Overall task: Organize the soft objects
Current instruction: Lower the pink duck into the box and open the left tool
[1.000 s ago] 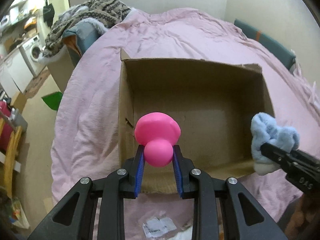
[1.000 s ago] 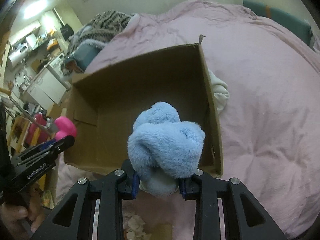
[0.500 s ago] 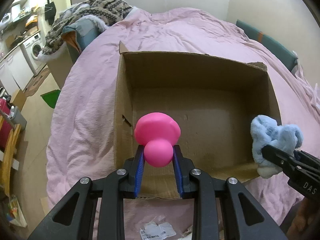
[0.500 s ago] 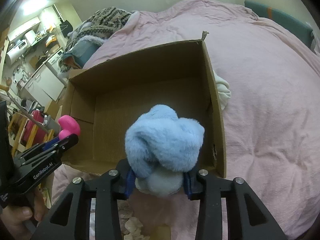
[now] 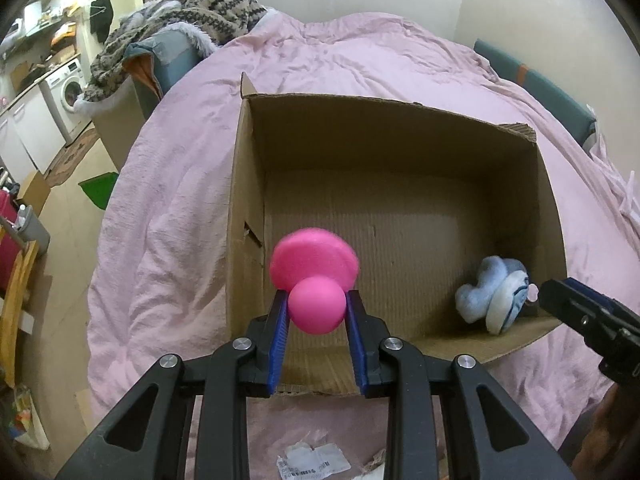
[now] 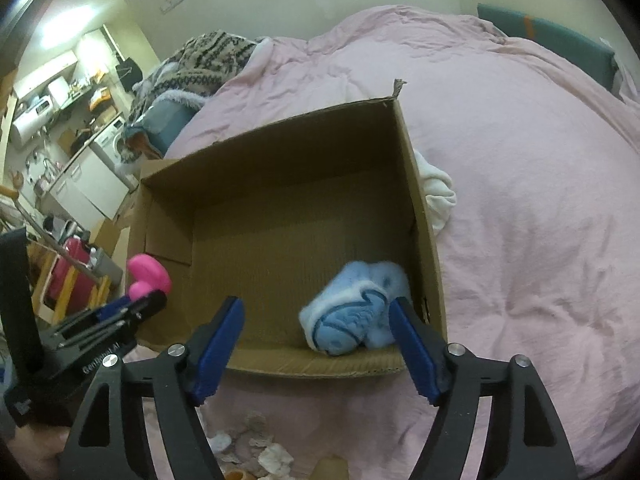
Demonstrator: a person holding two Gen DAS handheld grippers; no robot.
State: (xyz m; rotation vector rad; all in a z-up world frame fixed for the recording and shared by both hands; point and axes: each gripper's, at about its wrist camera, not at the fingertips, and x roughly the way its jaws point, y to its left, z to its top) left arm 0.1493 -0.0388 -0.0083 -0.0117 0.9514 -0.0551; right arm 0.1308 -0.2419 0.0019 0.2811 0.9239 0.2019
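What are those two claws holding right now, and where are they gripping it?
Left claw pinches the pink toy by its round knob. Right claw is open, holding nothing.

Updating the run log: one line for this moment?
left gripper: shut on pink toy | right gripper: open | blue plush: in cardboard box

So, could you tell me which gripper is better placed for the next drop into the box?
Left: the left gripper holds the pink toy over the box; the right gripper is open.

box point(image 5: 400, 208) floor bare, plush point(image 5: 494, 300) cornered
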